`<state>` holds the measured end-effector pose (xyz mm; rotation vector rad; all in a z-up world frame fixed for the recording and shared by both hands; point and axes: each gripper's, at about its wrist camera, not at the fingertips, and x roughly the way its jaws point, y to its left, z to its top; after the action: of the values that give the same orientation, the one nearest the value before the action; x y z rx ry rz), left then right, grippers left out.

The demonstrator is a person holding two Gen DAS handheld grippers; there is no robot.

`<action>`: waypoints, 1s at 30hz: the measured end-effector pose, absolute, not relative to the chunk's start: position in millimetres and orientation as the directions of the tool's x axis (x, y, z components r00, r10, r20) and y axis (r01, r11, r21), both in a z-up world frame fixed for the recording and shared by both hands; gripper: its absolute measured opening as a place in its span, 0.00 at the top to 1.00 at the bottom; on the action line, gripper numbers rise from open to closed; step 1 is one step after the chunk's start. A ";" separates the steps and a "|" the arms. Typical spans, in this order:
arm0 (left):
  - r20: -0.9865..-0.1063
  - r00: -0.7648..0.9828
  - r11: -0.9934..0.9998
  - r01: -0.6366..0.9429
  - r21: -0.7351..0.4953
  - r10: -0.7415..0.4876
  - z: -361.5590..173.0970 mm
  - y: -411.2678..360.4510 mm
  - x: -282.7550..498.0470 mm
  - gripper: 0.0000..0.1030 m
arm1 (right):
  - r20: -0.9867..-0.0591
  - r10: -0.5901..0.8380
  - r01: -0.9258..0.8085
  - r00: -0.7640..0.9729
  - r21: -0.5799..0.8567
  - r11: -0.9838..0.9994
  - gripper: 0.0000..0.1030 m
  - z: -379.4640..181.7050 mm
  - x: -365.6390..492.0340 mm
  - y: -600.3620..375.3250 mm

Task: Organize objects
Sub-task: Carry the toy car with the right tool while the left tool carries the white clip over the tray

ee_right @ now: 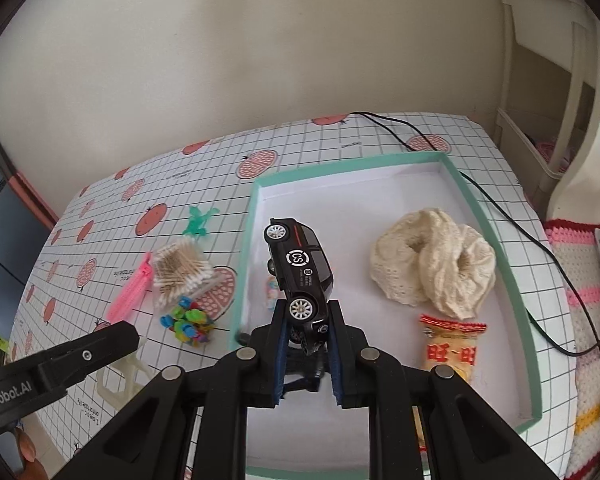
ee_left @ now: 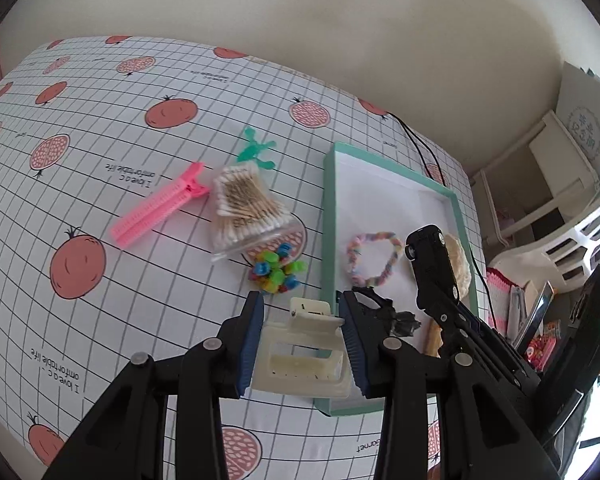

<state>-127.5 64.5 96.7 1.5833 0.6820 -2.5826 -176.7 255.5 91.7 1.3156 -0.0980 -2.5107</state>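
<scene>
Box point(ee_right: 512, 280), mint-rimmed, holds cream scrunchies point(ee_right: 432, 264), snack packet point(ee_right: 452, 344), pastel bracelet point(ee_left: 374, 258). Right gripper point(ee_right: 308, 356) clamps black toy car point(ee_right: 300, 268) above it; left gripper point(ee_left: 302, 344) clamps cream hair claw point(ee_left: 304, 356).

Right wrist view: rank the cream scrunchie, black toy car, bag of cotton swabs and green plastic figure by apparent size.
1. cream scrunchie
2. black toy car, held in the right gripper near the lens, so flattered
3. bag of cotton swabs, close to the car; unsure
4. green plastic figure
</scene>
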 end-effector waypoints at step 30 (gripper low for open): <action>-0.902 -0.350 -0.937 0.145 -0.317 0.251 56.5 141.8 -137.4 0.60 | -0.874 -0.214 0.157 -0.437 0.159 -0.975 0.81 57.9 -180.7 301.3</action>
<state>-137.4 141.8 56.5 1.8257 0.5578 -2.5772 -180.7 301.3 57.9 1.5258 -0.0796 -2.4911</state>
